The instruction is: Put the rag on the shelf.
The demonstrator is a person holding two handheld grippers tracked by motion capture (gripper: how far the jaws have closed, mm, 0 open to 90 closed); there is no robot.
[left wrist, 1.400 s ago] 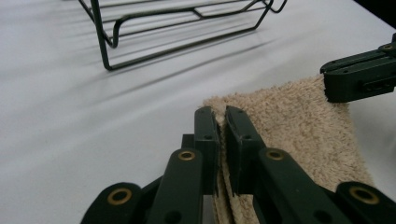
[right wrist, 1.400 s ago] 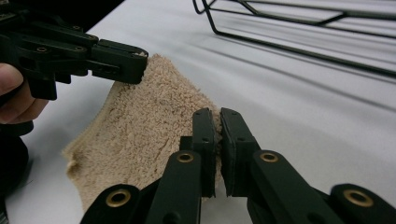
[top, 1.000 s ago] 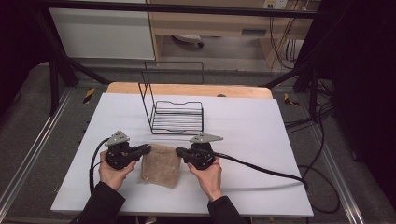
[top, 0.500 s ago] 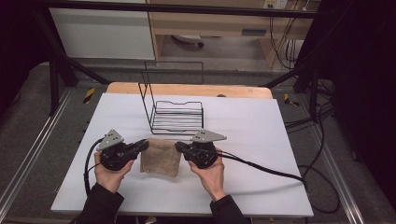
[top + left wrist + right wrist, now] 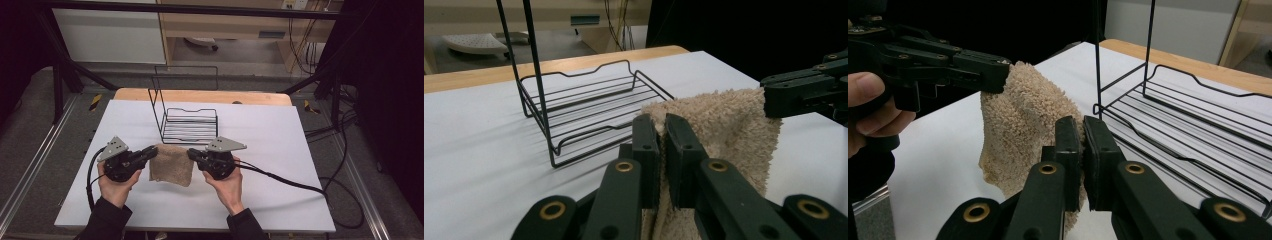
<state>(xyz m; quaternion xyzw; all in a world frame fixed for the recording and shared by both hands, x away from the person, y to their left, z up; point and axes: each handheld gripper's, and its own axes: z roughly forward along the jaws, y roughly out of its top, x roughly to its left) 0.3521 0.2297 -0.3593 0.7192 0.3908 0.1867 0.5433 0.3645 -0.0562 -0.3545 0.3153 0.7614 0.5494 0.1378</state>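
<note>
Beige towel (image 5: 171,164) hangs between both tongs, lower edge on white surface (image 5: 280,140) | left tongs (image 5: 151,151) pinch its left corner | right tongs (image 5: 192,154) pinch its right corner | wire rack (image 5: 189,125) just beyond, equally near both hands.

You will find no legible text, label, brand, number or sign in any view: the small blue-grey plate on the wooden unit behind the table is too blurred to read.
</note>
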